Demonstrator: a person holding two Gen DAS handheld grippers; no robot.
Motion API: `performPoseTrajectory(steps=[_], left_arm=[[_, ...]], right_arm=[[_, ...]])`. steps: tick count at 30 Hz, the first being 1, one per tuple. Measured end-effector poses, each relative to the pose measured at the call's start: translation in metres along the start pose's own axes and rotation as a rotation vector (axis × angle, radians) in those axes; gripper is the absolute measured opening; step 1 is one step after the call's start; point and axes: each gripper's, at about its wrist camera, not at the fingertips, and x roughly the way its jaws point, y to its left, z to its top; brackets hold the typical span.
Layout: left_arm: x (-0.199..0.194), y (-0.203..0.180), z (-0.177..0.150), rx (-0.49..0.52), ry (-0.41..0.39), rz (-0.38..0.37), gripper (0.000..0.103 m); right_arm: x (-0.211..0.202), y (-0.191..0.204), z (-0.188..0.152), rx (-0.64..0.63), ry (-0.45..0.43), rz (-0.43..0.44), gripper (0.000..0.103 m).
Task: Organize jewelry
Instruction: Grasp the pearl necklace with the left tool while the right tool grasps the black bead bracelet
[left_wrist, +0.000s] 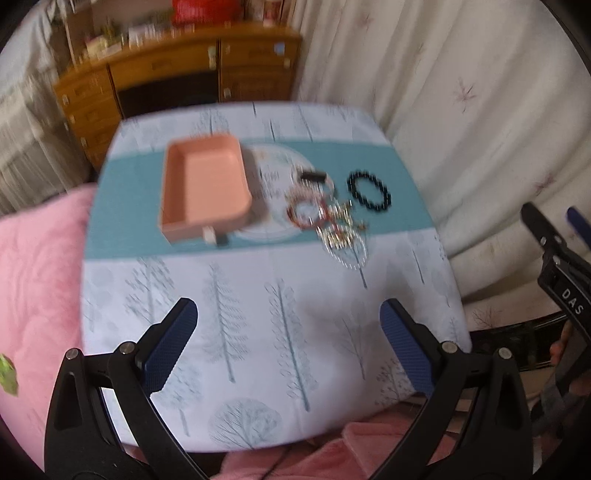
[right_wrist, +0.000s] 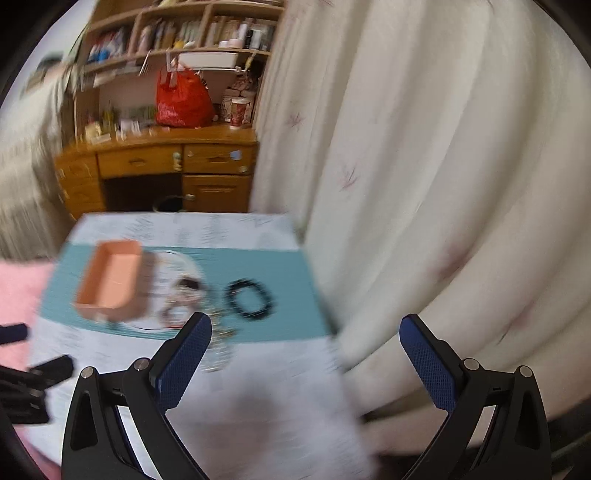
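Observation:
A pink tray (left_wrist: 207, 192) stands empty on the table's teal band, also in the right wrist view (right_wrist: 110, 282). To its right lie a black bead bracelet (left_wrist: 369, 190) (right_wrist: 251, 299), a red bead bracelet (left_wrist: 306, 210), a small black piece (left_wrist: 314, 175) and a tangle of gold and silver chains (left_wrist: 343, 236). My left gripper (left_wrist: 288, 332) is open and empty above the table's near part. My right gripper (right_wrist: 306, 350) is open and empty, over the table's right edge, its left finger (right_wrist: 184, 362) hiding part of the chains.
The small table (left_wrist: 258, 332) has a tree-print cloth. A pink blanket (left_wrist: 33, 295) lies left of it. A cream curtain (left_wrist: 461, 110) hangs on the right. A wooden desk (left_wrist: 166, 74) with shelves stands behind. Both views are blurred.

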Motion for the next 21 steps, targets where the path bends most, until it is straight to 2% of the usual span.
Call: performPoseTrajectory(steps=[3, 5, 7, 8, 10, 13, 15, 16, 19, 21], left_arm=[[0.027, -0.004, 0.004, -0.037, 0.054, 0.014, 0.099], [0.045, -0.009, 0.008, -0.056, 0.080, 0.028, 0.098], [0.068, -0.015, 0.013, -0.096, 0.112, 0.048, 0.097], [0.077, -0.016, 0.015, -0.113, 0.121, 0.051, 0.093], [0.101, -0.024, 0.018, -0.164, 0.143, 0.068, 0.085], [0.132, -0.037, 0.022, -0.240, 0.163, 0.083, 0.073], [0.150, -0.046, 0.023, -0.283, 0.148, 0.089, 0.069], [0.159, -0.052, 0.024, -0.299, 0.141, 0.094, 0.065], [0.180, -0.065, 0.027, -0.313, 0.109, 0.102, 0.050], [0.191, -0.070, 0.028, -0.308, 0.093, 0.116, 0.048]], right_arm=[[0.018, -0.003, 0.008, -0.152, -0.049, -0.085, 0.103], [0.035, -0.005, 0.011, -0.232, -0.083, -0.109, 0.103], [0.059, -0.004, 0.014, -0.303, -0.106, -0.104, 0.103], [0.074, -0.001, 0.016, -0.324, -0.107, -0.094, 0.103], [0.110, 0.001, 0.014, -0.381, -0.105, -0.047, 0.103], [0.161, 0.015, 0.008, -0.399, -0.072, 0.068, 0.103], [0.202, 0.014, 0.003, -0.379, -0.054, 0.177, 0.103], [0.216, 0.027, -0.001, -0.374, -0.045, 0.206, 0.103], [0.269, 0.030, -0.008, -0.309, 0.009, 0.368, 0.103], [0.299, 0.030, -0.010, -0.235, 0.042, 0.445, 0.103]])
